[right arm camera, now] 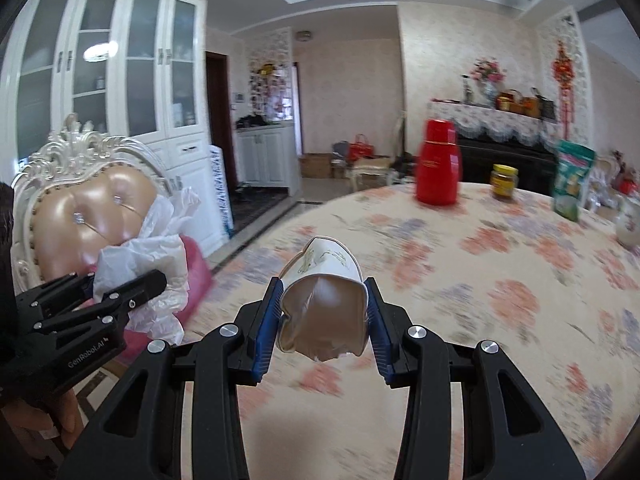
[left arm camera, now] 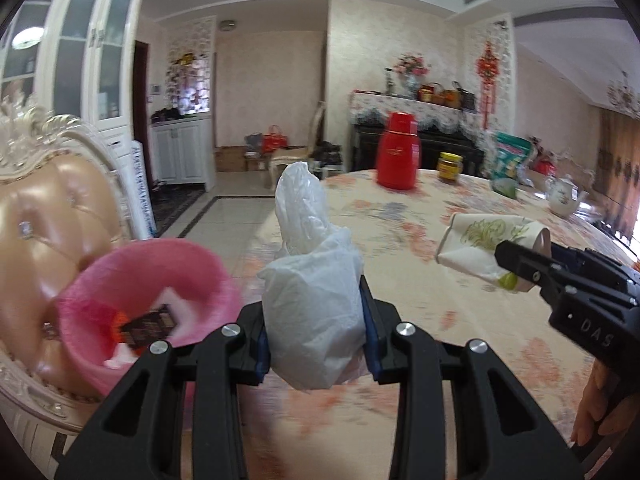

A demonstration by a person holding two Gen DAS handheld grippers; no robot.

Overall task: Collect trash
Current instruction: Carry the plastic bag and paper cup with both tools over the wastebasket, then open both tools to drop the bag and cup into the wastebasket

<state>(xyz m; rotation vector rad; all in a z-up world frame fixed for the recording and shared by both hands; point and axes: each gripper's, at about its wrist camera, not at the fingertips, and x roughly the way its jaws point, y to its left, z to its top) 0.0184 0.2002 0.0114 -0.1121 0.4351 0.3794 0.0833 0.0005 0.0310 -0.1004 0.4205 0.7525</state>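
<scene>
Left gripper (left arm camera: pixel 316 336) clamps a white plastic bag (left arm camera: pixel 316 312), right gripper (right arm camera: pixel 322 328) squeezes a crushed paper cup (right arm camera: pixel 324 304); both should release only squarely over the pink bin (left arm camera: pixel 152 280).

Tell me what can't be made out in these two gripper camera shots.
- Pink bin: in the left wrist view the contents are blurred; a dark packet shows, the rest is unreadable. In the right wrist view the plastic bag and left gripper cover most of it.
- Paper cup: whether anything remains inside; its mouth is crushed.
- Yellow-lidded jar: label too small and blurred.
- Teapot: cut off by the right wrist view's edge.
</scene>
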